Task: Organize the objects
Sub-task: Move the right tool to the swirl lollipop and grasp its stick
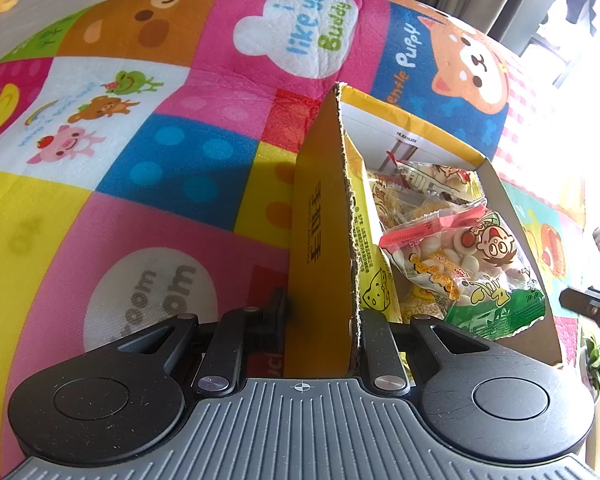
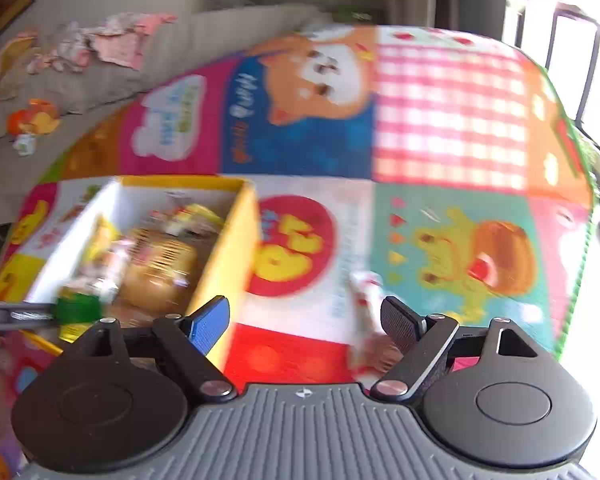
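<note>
A yellow cardboard box [image 1: 320, 216] stands on a colourful play mat [image 1: 148, 160] and holds several snack packets [image 1: 460, 256]. My left gripper [image 1: 320, 320] is shut on the box's near-left wall, one finger outside and one inside. In the right wrist view the box [image 2: 236, 248] sits at the left with snack packets [image 2: 156, 268] inside. My right gripper [image 2: 304, 324] is open and empty above the mat. A small white and red packet [image 2: 366, 292] lies on the mat just ahead of its right finger. The view is blurred.
The mat [image 2: 440, 128] covers the floor. A grey sofa [image 2: 112, 68] with clothes and an orange plush toy [image 2: 34, 120] stands at the far left. A bright window [image 2: 572, 52] is on the right. The left gripper's finger [image 2: 16, 316] shows at the right view's left edge.
</note>
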Action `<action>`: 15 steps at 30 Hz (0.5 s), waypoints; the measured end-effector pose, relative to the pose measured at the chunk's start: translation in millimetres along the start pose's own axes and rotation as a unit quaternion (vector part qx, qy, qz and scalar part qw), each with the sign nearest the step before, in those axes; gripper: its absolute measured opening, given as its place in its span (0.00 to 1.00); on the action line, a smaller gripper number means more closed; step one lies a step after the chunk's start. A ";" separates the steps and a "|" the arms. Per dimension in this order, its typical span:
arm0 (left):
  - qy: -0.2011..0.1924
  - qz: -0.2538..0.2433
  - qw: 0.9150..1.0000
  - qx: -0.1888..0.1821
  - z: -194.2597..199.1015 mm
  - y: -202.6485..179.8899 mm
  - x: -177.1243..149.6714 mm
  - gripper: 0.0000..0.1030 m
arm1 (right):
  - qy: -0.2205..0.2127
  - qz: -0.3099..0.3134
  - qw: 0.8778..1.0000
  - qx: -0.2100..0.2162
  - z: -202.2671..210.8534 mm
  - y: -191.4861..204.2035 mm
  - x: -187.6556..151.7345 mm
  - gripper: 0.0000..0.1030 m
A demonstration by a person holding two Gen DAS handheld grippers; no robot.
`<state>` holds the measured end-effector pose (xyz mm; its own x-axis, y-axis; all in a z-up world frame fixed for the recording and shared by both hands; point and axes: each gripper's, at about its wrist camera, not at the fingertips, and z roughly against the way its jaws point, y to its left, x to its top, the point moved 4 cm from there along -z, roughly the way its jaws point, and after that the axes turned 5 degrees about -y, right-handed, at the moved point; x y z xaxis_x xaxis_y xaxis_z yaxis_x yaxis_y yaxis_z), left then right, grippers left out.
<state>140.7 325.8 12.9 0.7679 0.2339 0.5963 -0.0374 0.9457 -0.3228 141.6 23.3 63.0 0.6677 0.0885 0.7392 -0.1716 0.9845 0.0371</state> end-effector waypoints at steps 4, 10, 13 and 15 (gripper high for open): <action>0.000 -0.001 1.000 0.000 0.0 0.0 0.0 0.20 | 0.019 -0.010 0.999 -0.042 -6.9 -37.2 -18.2 0.81; 0.000 -0.001 1.000 0.001 -0.1 0.2 0.2 0.20 | 0.040 -0.016 0.998 -0.049 -16.0 -60.4 -36.8 0.81; 0.000 -0.001 1.000 0.001 -0.1 0.2 0.2 0.20 | 0.044 -0.014 0.998 -0.039 -28.2 -58.3 -40.5 0.81; 0.000 -0.001 1.000 0.001 -0.1 0.2 0.2 0.20 | 0.044 -0.012 0.998 -0.034 -37.2 -54.6 -40.0 0.81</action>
<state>140.9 326.0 12.9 0.7685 0.2314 0.5965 -0.0366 0.9467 -0.3200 151.2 -28.3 6.5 0.7323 0.0753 0.6768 -0.1080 0.9941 0.0062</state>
